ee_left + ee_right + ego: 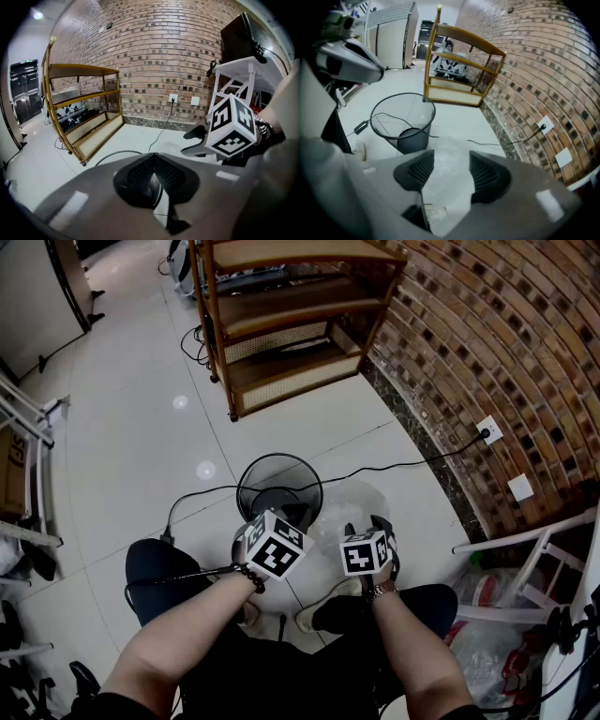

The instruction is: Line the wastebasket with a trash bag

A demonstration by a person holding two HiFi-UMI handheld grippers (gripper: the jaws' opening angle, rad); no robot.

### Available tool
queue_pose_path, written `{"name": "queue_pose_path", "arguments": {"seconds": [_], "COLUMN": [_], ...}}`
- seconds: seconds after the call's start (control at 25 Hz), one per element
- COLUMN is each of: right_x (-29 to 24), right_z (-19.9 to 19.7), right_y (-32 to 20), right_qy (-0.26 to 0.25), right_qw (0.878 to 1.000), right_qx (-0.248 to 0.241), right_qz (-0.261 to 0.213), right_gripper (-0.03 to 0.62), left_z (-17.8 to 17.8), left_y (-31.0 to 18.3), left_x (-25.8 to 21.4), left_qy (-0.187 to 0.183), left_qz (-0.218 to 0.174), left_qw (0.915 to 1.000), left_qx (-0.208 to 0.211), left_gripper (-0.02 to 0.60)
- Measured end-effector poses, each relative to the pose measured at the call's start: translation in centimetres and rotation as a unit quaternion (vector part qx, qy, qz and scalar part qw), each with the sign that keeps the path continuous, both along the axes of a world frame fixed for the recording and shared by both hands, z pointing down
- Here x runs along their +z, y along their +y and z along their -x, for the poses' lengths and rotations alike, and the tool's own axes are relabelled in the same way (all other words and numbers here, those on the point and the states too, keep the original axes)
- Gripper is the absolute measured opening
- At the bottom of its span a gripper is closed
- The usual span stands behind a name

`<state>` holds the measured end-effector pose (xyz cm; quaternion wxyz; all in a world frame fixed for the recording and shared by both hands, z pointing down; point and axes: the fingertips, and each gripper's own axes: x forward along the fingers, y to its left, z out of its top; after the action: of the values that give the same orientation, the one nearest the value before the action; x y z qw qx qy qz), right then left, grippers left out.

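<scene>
A black mesh wastebasket (278, 486) stands upright on the white floor just ahead of both grippers, also seen in the right gripper view (404, 119). A clear trash bag (349, 509) bulges beside it on the right. My right gripper (368, 524) stands open, and the bag's film (446, 180) fills the gap between its jaws (447, 171). My left gripper (255, 529) hovers at the basket's near rim (112, 157). Its jaws (153, 176) are shut, and I cannot make out anything between the pads.
A wooden shelf unit (281, 315) stands beyond the basket, next to a brick wall (487, 362) with a socket (488, 430) and a black cable (412, 463) across the floor. A white rack (525, 559) is at the right. The person's knees and shoes (314, 615) are below the grippers.
</scene>
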<state>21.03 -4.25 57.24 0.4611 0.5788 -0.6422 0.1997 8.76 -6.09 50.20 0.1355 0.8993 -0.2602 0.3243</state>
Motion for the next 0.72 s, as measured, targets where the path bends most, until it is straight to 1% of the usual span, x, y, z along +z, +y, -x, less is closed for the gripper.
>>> {"name": "queue_pose_path", "arguments": {"seconds": [0.24, 0.52, 0.72], "right_x": [3.1, 6.7, 8.6], "right_z": [-3.0, -4.1, -5.1], "right_y": [-2.0, -4.0, -4.6], "right_qy": [0.026, 0.045, 0.056], "right_qw": [0.999, 0.997, 0.995], "right_qx": [0.023, 0.037, 0.057], "right_qz": [0.019, 0.041, 0.062], "right_gripper": [0.264, 0.264, 0.262], "left_z": [-1.2, -1.6, -1.1], "left_y": [-1.3, -1.8, -2.1], "left_x": [0.9, 1.5, 1.9], "left_qy": [-0.009, -0.013, -0.018], "left_qz": [-0.004, 0.002, 0.008], "left_qw": [1.0, 0.9999, 0.9998], "left_qx": [0.001, -0.003, -0.009], "left_gripper": [0.003, 0.003, 0.004]}}
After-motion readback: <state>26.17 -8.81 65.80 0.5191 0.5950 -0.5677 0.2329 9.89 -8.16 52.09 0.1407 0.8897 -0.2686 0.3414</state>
